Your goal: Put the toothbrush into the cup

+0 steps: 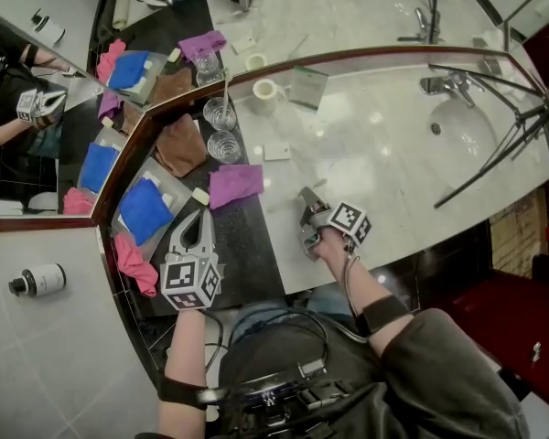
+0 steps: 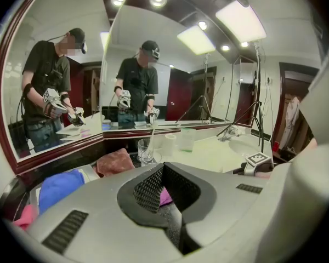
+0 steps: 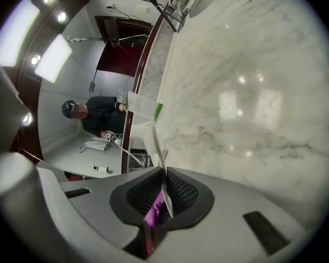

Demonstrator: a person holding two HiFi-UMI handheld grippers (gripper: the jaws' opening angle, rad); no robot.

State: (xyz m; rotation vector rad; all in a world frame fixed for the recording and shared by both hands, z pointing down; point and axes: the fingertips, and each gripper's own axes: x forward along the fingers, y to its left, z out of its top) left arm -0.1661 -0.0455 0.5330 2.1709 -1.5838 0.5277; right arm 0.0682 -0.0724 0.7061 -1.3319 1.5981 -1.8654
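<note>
Toothbrush: one, in right tongs; two cups

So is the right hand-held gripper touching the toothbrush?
Touching. The right gripper view shows the right hand-held gripper with its jaws pinched on the thin white handle of the toothbrush, bristles sticking out ahead.

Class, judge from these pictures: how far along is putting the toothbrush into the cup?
Done: the right gripper is shut on the toothbrush. In hand: it holds it over the counter, apart from the glass cups. Left: carry it to a cup and drop it in. The left gripper is shut and empty.
</note>
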